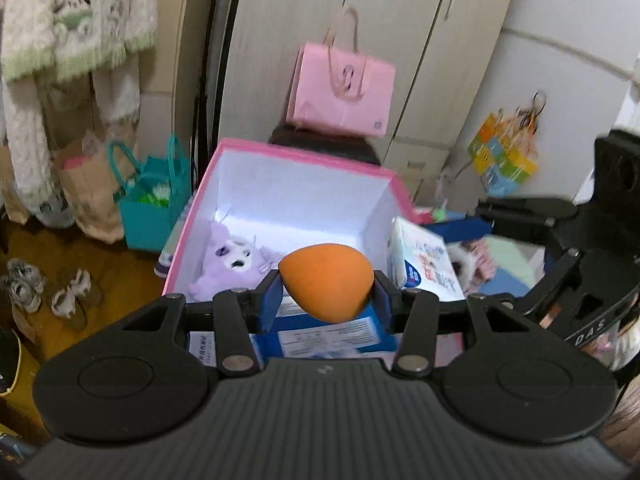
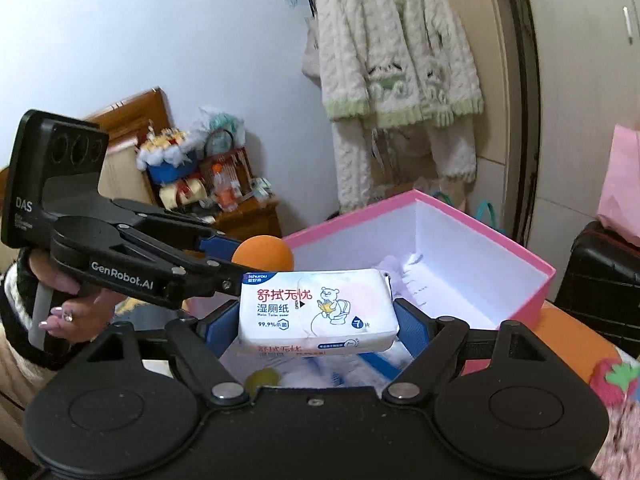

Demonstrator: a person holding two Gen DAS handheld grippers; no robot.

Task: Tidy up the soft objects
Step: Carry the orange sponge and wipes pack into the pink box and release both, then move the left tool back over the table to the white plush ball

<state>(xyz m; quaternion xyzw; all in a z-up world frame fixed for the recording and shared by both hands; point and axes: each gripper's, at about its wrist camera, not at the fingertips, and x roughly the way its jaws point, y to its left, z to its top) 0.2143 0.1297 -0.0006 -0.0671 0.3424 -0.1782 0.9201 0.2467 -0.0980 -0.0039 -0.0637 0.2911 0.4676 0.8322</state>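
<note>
My left gripper (image 1: pixel 326 292) is shut on an orange egg-shaped sponge (image 1: pixel 326 280), held just in front of the open pink box (image 1: pixel 296 152). A purple plush toy (image 1: pixel 234 260) lies inside the box at its left. My right gripper (image 2: pixel 316 322) is shut on a white wet-wipes pack (image 2: pixel 316 312), held over the near side of the pink box (image 2: pixel 516 248). The left gripper (image 2: pixel 224 256) with the sponge (image 2: pixel 262 254) shows to the left in the right wrist view. The wipes pack (image 1: pixel 424 260) also shows in the left wrist view.
A pink paper bag (image 1: pixel 342 88) sits on a dark case behind the box. A teal bag (image 1: pixel 154 200) and shoes (image 1: pixel 48 292) are on the floor at left. A white robe (image 2: pixel 392 80) hangs on the wall. Blue and white packs (image 1: pixel 320 336) lie under the left gripper.
</note>
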